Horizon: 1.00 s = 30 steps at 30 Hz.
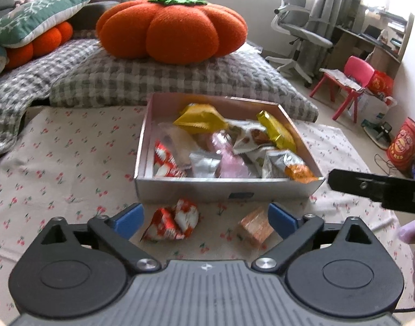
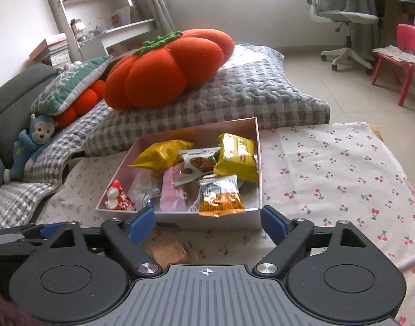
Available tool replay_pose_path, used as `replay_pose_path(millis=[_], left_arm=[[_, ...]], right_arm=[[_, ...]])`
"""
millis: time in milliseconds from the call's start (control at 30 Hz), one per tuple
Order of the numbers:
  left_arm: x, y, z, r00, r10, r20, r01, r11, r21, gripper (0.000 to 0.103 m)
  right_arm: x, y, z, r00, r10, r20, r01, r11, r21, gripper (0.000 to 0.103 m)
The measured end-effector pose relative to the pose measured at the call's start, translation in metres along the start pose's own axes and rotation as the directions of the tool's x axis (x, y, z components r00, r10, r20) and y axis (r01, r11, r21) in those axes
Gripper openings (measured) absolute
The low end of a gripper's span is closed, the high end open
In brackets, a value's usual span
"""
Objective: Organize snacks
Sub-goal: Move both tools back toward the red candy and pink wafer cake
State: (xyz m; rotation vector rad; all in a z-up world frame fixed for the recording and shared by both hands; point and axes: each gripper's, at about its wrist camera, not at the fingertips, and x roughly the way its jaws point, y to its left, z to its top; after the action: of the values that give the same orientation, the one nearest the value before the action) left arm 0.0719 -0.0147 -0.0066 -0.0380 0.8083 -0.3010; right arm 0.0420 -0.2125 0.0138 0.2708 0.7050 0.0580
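Observation:
A white cardboard box [image 1: 180, 187] [image 2: 257, 163] holds several snack packets on the cherry-print cloth. In front of it lie a red-and-white packet [image 1: 172, 222] and an orange wrapped snack [image 1: 254, 228] [image 2: 169, 252]. My left gripper [image 1: 206, 218] is open and empty, its blue fingertips [image 1: 130, 217] on either side of these two loose snacks. My right gripper [image 2: 207, 224] is open and empty just before the box's near wall, above the orange snack. It shows as a black bar in the left wrist view [image 1: 375, 187].
A big orange pumpkin cushion [image 1: 172, 27] [image 2: 166, 68] lies on a grey checked quilt [image 1: 153, 78] behind the box. Pillows and a plush monkey [image 2: 33, 146] sit at the left. An office chair [image 1: 299, 27] and a pink child's chair [image 1: 348, 81] stand at the right.

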Motion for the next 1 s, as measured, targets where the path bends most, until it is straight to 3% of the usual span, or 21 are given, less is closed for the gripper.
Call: replay_pose_path(millis=[267,600,1000], left_arm=[[-0.007,0.017,-0.018,0.998,0.053,-0.041,-0.053,0.999,0.007,0.102],[-0.013,0.035,-0.042,0.991,0.120,-0.055,-0.115,0.990,0.084,0.103],[-0.004,0.044,-0.064,0.989,0.125,-0.078,-0.111,0.981,0.157,0.103]], right_arm=[[-0.011,0.000,-0.012,1.000,-0.021,-0.018,0.020,1.000,-0.016,0.096],[-0.012,0.014,-0.039,0.997,-0.062,-0.048,0.054,0.987,-0.150,0.096],[0.005,0.018,-0.071,0.989,-0.078,-0.128,0.048,0.973,-0.224,0.097]])
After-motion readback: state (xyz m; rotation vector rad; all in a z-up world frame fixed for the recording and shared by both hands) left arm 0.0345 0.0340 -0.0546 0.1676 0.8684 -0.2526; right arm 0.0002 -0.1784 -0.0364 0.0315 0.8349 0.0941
